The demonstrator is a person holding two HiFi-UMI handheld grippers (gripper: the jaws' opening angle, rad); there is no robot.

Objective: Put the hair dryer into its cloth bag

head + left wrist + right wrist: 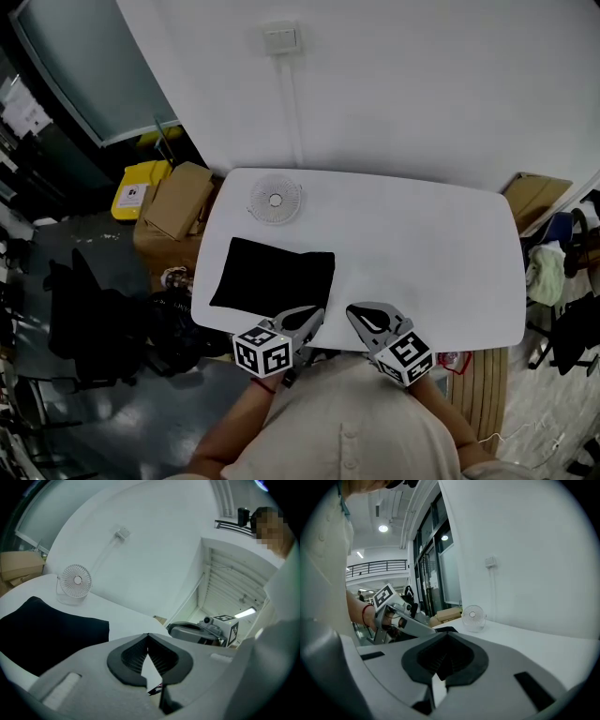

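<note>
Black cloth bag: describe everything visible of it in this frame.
The black cloth bag is a matte, roughly rectangular pouch lying flat on the white table, on its left half near the front edge. A white fan stands behind it, apart. Nothing rests on it; the shut left tool is near its front right corner. Contents cannot be told.

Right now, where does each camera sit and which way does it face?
Head view: on the person's head, facing steeply down at table, bag, fan; shows forearms, left gripper, right gripper.
Left gripper view: on the left gripper, facing along its shut jaws over the bag to the wall; shows the right gripper.
Right gripper view: on the right gripper, facing the fan; shows the left hand.
Shared: all see the fan.
</note>
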